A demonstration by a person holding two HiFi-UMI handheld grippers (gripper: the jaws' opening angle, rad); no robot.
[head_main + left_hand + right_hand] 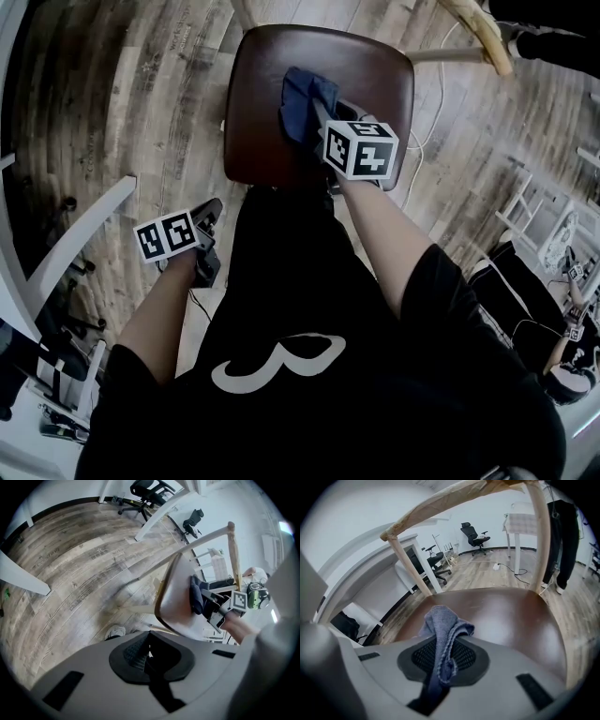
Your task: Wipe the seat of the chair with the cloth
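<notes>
On chair seat (375,84), right tongs (440,667) pinching cloth (440,625) lengthwise toward backrest (454,498), left tongs (149,656) closed

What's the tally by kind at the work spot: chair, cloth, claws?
Chair: 1
Cloth: 1
Claws: 2 (left claw shut and empty, right claw shut on the cloth)
Total: 4

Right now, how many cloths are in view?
1: the cloth, clamped in the right gripper, on the seat. The person's body hides some floor, so another could be hidden.
</notes>
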